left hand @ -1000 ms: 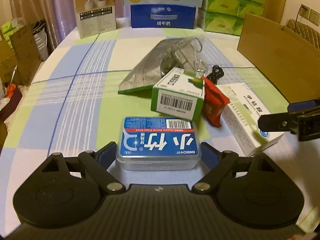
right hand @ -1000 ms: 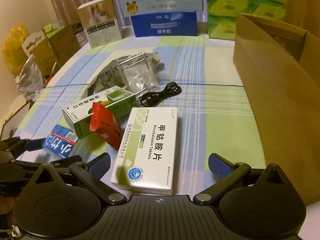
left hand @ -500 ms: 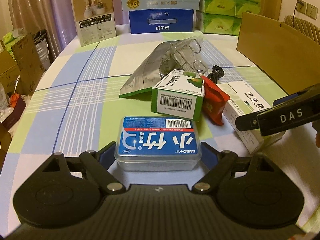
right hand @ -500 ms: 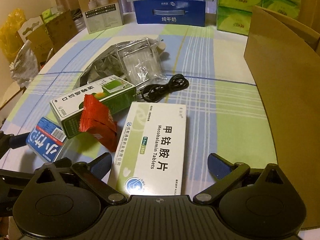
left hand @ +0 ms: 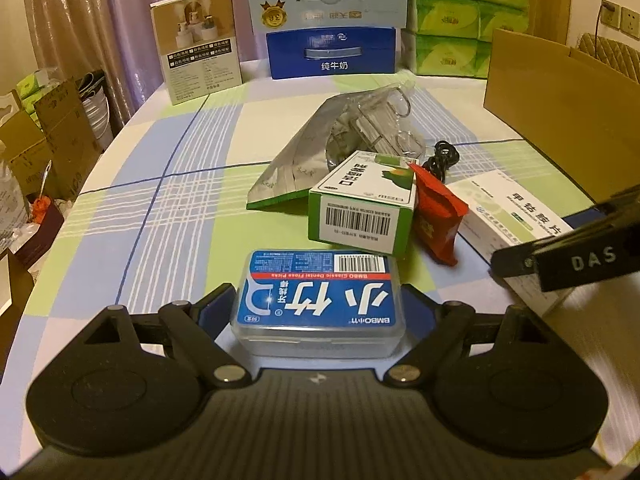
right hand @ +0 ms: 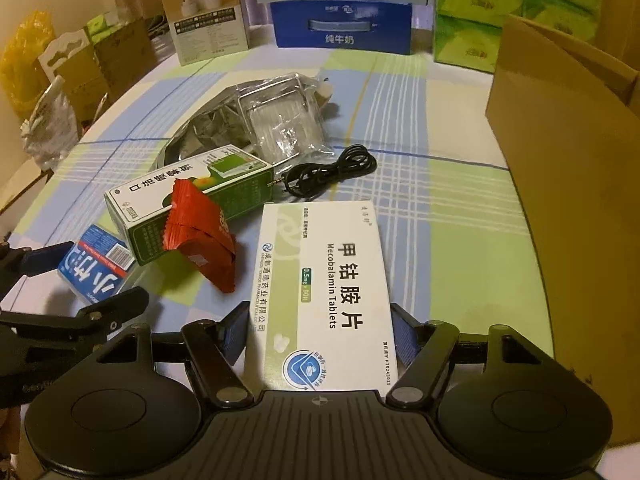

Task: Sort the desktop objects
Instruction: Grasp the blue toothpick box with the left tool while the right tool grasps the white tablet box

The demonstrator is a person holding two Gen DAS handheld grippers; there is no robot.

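While the left gripper (left hand: 318,312) jaws bracket the floss-pick case (left hand: 318,306) on the desk (left hand: 168,200), the right gripper (right hand: 320,334) jaws close against the tablet box (right hand: 322,292); green carton (right hand: 188,204), red sachet (right hand: 198,236), black cable (right hand: 332,172) lie beyond.

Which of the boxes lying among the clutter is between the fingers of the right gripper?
The white Mecobalamin Tablets box; the green box and blue floss-pick box lie further left.

two medicine boxes (right hand: 320,284), one floss box (left hand: 318,304), one red sachet (right hand: 200,240), one black cable (right hand: 332,172), one foil bag (left hand: 304,164)
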